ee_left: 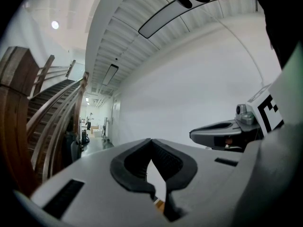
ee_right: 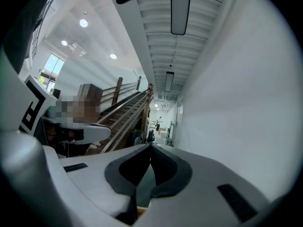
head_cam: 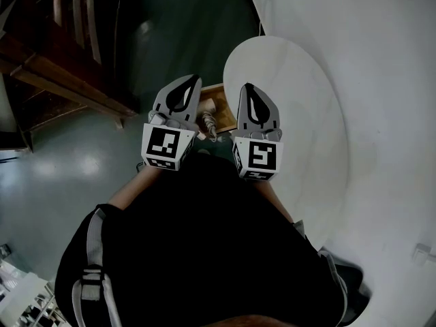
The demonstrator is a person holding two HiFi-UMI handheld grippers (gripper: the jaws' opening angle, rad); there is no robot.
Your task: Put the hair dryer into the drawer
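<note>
In the head view both grippers are held side by side in front of the person, pointing level and away. My left gripper [head_cam: 187, 80] is shut with nothing between its jaws, its tips meeting [ee_left: 151, 141]. My right gripper [head_cam: 247, 88] is also shut and empty [ee_right: 150, 145]. Between and below them shows part of a wooden box or drawer [head_cam: 221, 104] with a small pale object [head_cam: 208, 122] beside it; I cannot tell what that object is. No hair dryer is clearly seen in any view.
A round white table top [head_cam: 300, 114] lies to the right, below a curved white wall [head_cam: 368, 60]. A wooden staircase [head_cam: 61, 53] rises on the left, its railing [ee_left: 52, 112] running down a long corridor. The floor [head_cam: 82, 162] is dark and glossy.
</note>
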